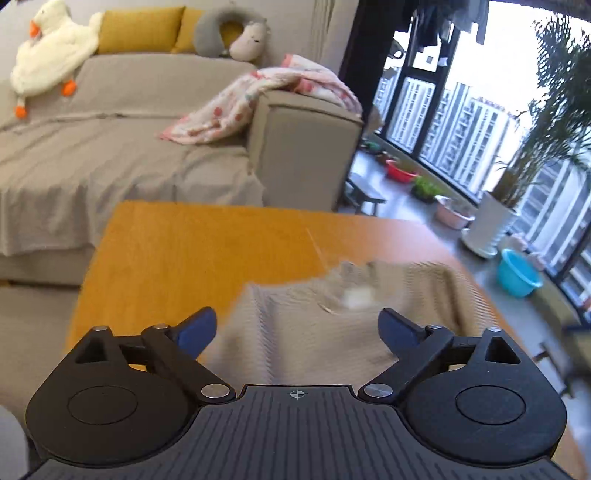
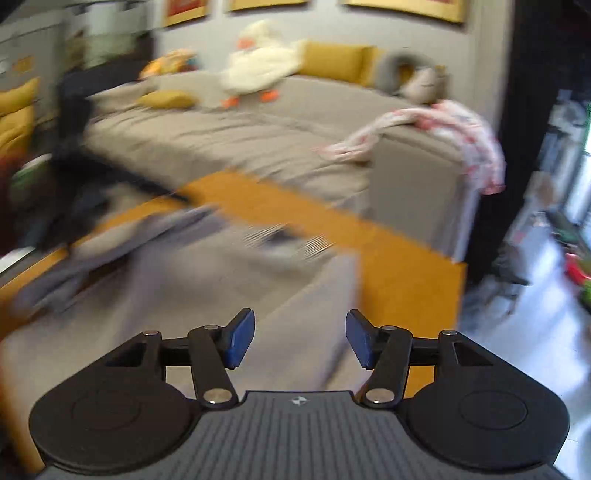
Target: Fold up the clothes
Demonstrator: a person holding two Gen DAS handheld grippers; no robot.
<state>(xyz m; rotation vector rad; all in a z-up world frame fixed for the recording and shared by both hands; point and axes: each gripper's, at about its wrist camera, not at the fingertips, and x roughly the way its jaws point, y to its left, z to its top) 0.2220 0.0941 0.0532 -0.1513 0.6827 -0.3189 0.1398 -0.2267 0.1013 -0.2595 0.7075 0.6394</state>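
Note:
A beige knit garment (image 1: 332, 325) lies on the orange table (image 1: 177, 251), its collar and white label toward the far side. My left gripper (image 1: 297, 332) hovers open just above its near part, with nothing between the blue pads. In the right wrist view the same beige garment (image 2: 221, 295) spreads over the orange table (image 2: 402, 273), blurred by motion. My right gripper (image 2: 300, 339) is open above the garment's right edge, holding nothing. A dark, blurred shape (image 2: 77, 199) sits at the table's far left; I cannot tell what it is.
A grey sofa (image 1: 110, 147) stands beyond the table with a white duck plush (image 1: 48, 55), yellow cushions (image 1: 140, 29) and a pink patterned blanket (image 1: 258, 99) over its armrest. Basins, including a blue basin (image 1: 517, 273), and a potted plant (image 1: 491, 221) line the window side.

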